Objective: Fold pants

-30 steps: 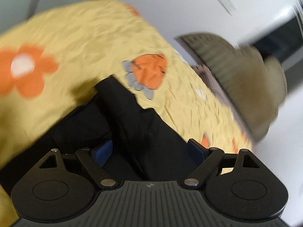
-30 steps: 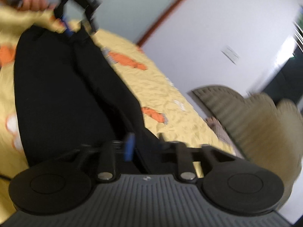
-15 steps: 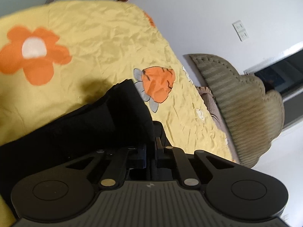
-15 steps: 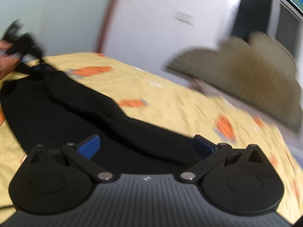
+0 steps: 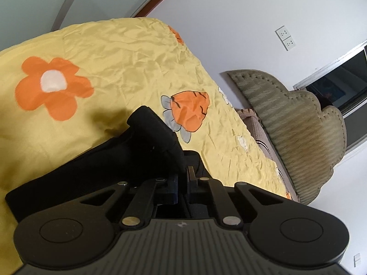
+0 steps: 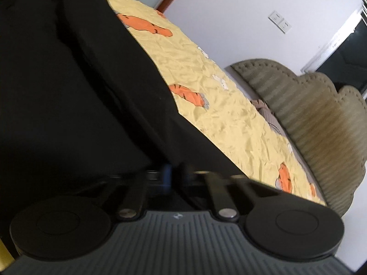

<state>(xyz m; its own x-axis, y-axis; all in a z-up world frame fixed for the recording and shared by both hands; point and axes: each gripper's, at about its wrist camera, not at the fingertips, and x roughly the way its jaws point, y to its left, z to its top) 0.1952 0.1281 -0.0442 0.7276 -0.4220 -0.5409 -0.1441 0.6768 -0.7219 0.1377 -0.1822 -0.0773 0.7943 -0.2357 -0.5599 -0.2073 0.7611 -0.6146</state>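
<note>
- The black pants (image 6: 68,80) are lying spread on the yellow flowered bedspread (image 6: 229,114), which serves as the landmark here.
- Their plain, dark cloth is showing long soft creases running lengthwise, and one straight edge is running diagonally across the bedspread beside an orange carrot print.
- In the left wrist view one end of the pants (image 5: 146,142) is standing bunched and lifted above the bedspread, close to an orange strawberry print.
- That raised end is looking thick, possibly several layers doubled together; the blackness is hiding the seams.
- In the right wrist view the near edge is rising off the bedspread, slightly blurred.
</note>
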